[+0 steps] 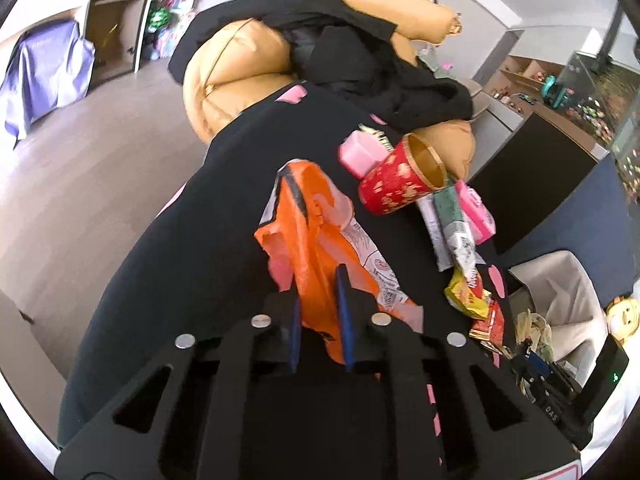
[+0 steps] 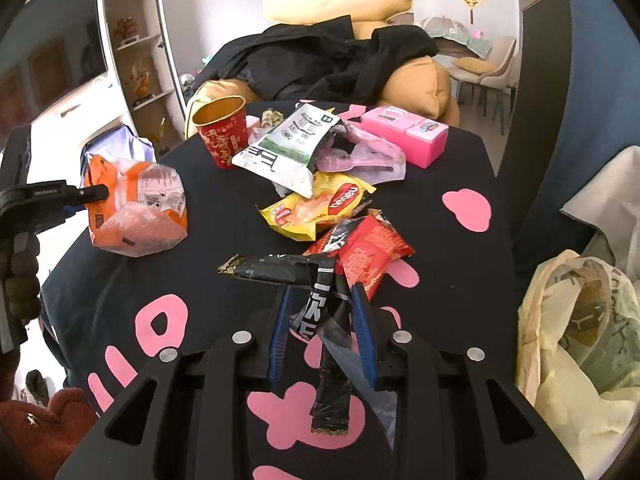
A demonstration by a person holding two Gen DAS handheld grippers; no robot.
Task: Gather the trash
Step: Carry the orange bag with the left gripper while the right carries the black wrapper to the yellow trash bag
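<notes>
An orange plastic snack bag point(image 1: 316, 240) lies on the black cloth with pink shapes point(image 1: 200, 220). My left gripper point(image 1: 320, 304) is shut on its near end; it shows at the left of the right wrist view point(image 2: 92, 196), gripping the orange bag point(image 2: 136, 208). My right gripper point(image 2: 320, 308) stands around a black wrapper point(image 2: 320, 312), jaws partly apart, not clearly pinching it. A yellow wrapper point(image 2: 320, 208), a red wrapper point(image 2: 368, 252), a white-green pouch point(image 2: 288, 144) and a red paper cup point(image 2: 222, 132) lie beyond.
A pink box point(image 2: 408, 132) sits at the far right of the cloth. A yellowish plastic bag point(image 2: 580, 340) hangs open at the right edge. Black clothes point(image 2: 332, 56) and tan cushions point(image 2: 420, 80) lie behind. A shelf point(image 2: 132, 40) stands left.
</notes>
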